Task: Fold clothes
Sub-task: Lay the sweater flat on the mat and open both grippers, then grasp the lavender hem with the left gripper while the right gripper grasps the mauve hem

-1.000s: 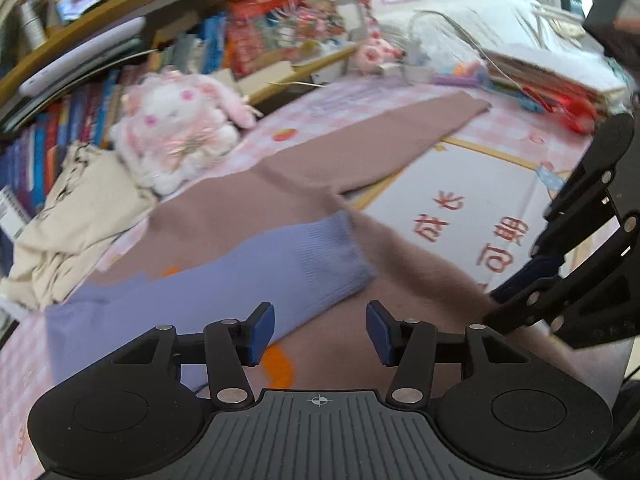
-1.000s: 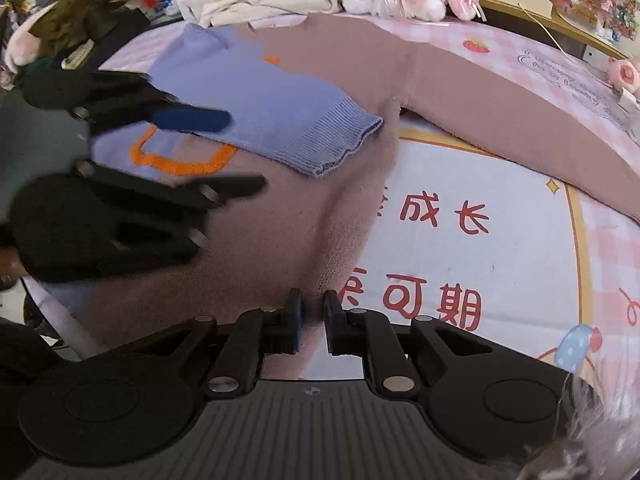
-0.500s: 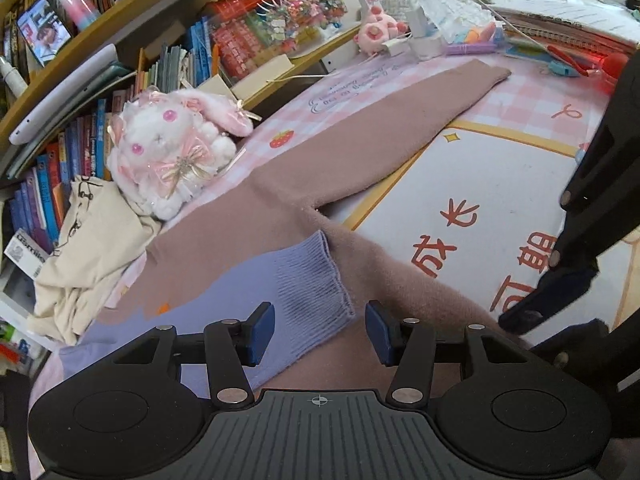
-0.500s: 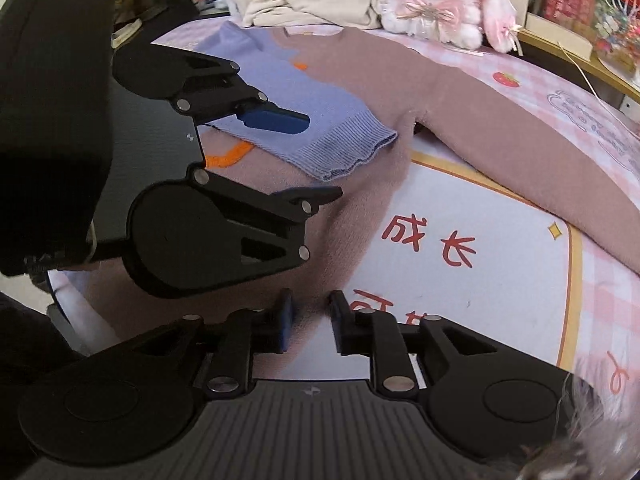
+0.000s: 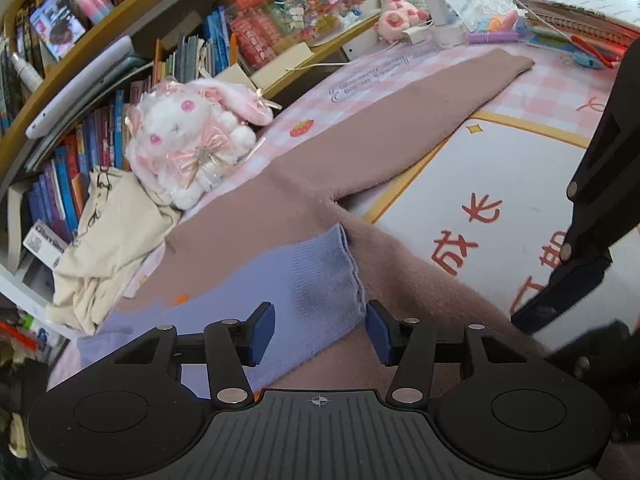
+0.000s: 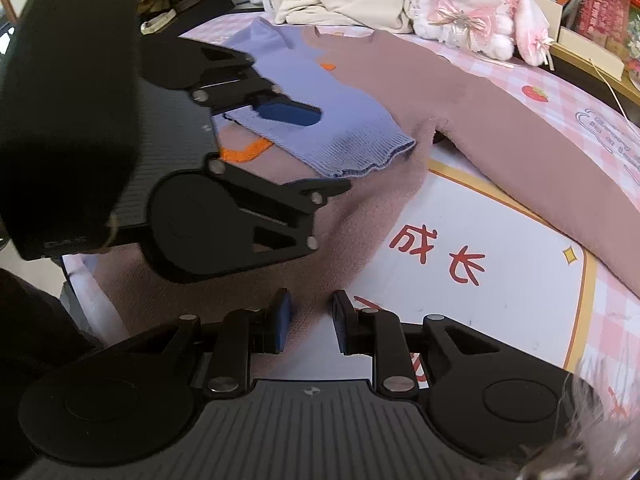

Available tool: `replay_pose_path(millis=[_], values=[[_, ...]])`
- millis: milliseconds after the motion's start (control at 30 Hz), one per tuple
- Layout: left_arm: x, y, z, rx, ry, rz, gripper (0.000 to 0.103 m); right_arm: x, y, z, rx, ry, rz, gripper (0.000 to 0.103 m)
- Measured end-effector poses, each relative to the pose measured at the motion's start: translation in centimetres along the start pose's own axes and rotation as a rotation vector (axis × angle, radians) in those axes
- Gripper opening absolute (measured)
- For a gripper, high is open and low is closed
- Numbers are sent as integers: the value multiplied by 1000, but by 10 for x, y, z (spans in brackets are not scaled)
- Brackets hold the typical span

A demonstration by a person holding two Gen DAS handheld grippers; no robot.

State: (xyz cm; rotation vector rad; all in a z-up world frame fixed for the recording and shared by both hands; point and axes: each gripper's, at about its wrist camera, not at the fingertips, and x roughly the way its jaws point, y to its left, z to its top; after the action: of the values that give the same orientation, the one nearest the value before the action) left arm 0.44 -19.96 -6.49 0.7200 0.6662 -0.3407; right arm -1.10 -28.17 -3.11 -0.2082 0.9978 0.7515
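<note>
A brown-pink sweater (image 5: 304,184) lies flat on the table mat (image 5: 516,168), one brown sleeve (image 6: 532,128) stretched out. Its purple sleeve (image 5: 304,280) is folded across the body. My left gripper (image 5: 320,332) is open, low over the purple ribbed cuff (image 6: 360,148), which lies between the jaws without the pads pressing it. In the right wrist view the left gripper (image 6: 316,152) straddles that cuff. My right gripper (image 6: 311,320) stands slightly open over the sweater's near edge (image 6: 360,236), with a gap between the pads. The right gripper (image 5: 560,284) also shows at the left wrist view's right edge.
A pink and white plush bunny (image 5: 192,140) and a heap of cream cloth (image 5: 108,236) sit behind the sweater. Bookshelves (image 5: 100,112) line the back. Chargers, cables and small toys (image 5: 440,24) crowd the far end. The mat's white panel with red characters (image 6: 472,248) lies bare.
The left gripper came in lower over the purple cuff. The right gripper's jaws, nearly shut at the sweater's edge before, have parted a little and the view has rolled.
</note>
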Motion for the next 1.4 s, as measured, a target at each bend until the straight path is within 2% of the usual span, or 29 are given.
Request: replay_pose_path(millis=[67, 133, 267, 500, 600, 667, 767, 800, 967, 1067, 1233, 1333, 1400], values=[[3, -1, 4, 7, 1, 3, 48, -1, -1, 0, -4, -1, 10, 21], [3, -4, 6, 32, 7, 1, 42, -1, -2, 0, -7, -2, 18, 21], [2, -10, 5, 71, 10, 19, 41, -2, -5, -1, 0, -9, 31, 21], [6, -7, 1, 47, 11, 60, 40, -2, -3, -4, 2, -21, 21, 21], [8, -9, 1, 53, -2, 61, 32, -1, -2, -4, -4, -21, 10, 21], [11, -9, 2, 43, -12, 44, 20, 0, -1, -3, -6, -19, 1, 21], [14, 7, 0, -66, -6, -7, 4, -1, 4, -4, 1, -17, -21, 21], [13, 15, -1, -111, -9, -18, 4, -1, 5, -3, 7, -15, -29, 21], [-32, 89, -14, -382, -154, 4, 4, 1, 11, 0, 46, -5, -75, 21], [-62, 148, -37, -502, -198, 75, 4, 4, 14, 4, 82, 11, -114, 21], [-101, 252, -93, -630, -206, 230, 4, 6, 14, 8, 211, 13, -158, 23], [-119, 308, -131, -662, -168, 356, 4, 5, 12, 9, 295, 8, -176, 23], [-122, 338, -158, -681, -131, 425, 4, 6, 18, 10, 306, 9, -205, 23]])
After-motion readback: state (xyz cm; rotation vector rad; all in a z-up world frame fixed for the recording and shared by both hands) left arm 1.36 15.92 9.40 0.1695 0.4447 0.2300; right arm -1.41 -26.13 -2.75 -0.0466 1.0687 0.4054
